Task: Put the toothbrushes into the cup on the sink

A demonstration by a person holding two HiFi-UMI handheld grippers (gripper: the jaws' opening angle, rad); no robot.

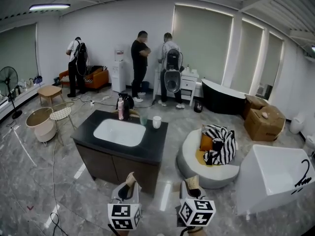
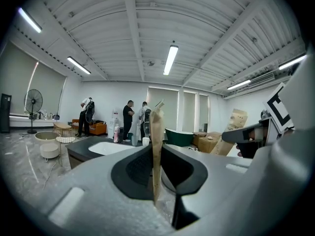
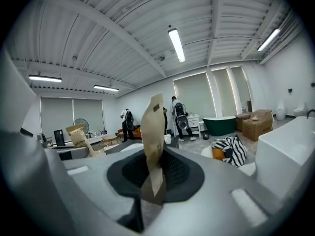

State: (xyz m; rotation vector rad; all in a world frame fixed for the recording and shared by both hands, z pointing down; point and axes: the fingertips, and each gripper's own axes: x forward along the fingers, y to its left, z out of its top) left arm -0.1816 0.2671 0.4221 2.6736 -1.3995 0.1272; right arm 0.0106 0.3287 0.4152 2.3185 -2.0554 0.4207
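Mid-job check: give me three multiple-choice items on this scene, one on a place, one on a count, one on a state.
1. Where does the small white cup stand?
A. on the floor by the fan
B. on the black countertop, past the white basin
C. on a cardboard box

2. How many people stand at the far wall?
A. one
B. two
C. three

3. What state is the left gripper in?
A. fingers shut on a tan paper toothbrush packet
B. fingers wide apart, empty
C. fingers shut on the cup

Answers:
1 B: the head view shows it on the dark top behind the basin.
2 C: three figures stand there.
3 A: the left gripper view shows both fingers pressing the packet.
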